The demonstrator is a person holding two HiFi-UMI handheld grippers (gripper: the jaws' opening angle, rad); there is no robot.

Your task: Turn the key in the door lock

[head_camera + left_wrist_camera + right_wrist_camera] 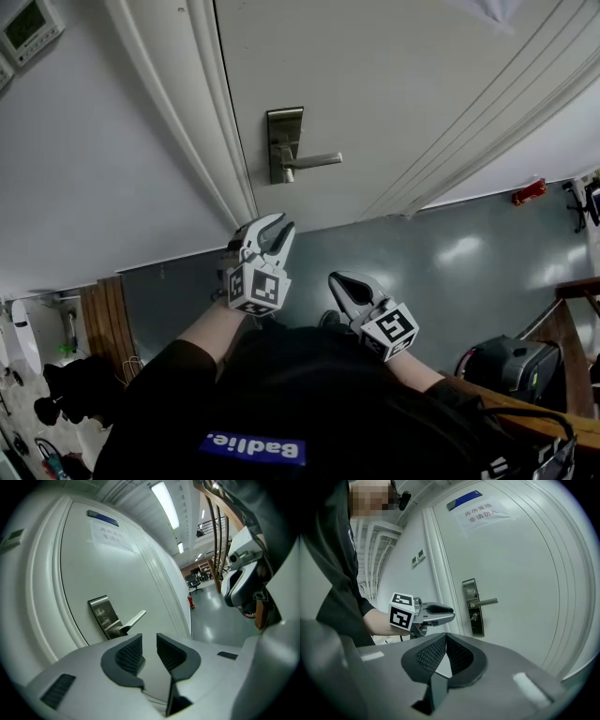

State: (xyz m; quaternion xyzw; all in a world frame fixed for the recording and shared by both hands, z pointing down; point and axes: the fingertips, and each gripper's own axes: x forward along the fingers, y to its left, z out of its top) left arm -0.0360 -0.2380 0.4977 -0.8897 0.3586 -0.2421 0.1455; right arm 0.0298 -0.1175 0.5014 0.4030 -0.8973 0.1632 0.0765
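Observation:
The white door (pixel 394 84) carries a metal lock plate (pixel 284 145) with a lever handle (pixel 317 161). In the right gripper view a small key-like piece (pixel 474 617) shows on the lock plate (pixel 471 592) just under the lever (pixel 485 603); it is too small to make out elsewhere. My left gripper (pixel 267 234) hangs below the lock, well short of the door, open with nothing between its pads (pixel 129 656). My right gripper (pixel 339 281) sits lower and to the right, shut and empty, its tips touching (pixel 446 641). Both point toward the door.
The moulded door frame (pixel 202 112) runs left of the lock, with a wall panel (pixel 28 28) beyond it. A printed notice (pixel 485 515) is stuck high on the door. On the grey floor lie a red object (pixel 529 192) and a grey device (pixel 506 366) beside wooden furniture (pixel 572 309).

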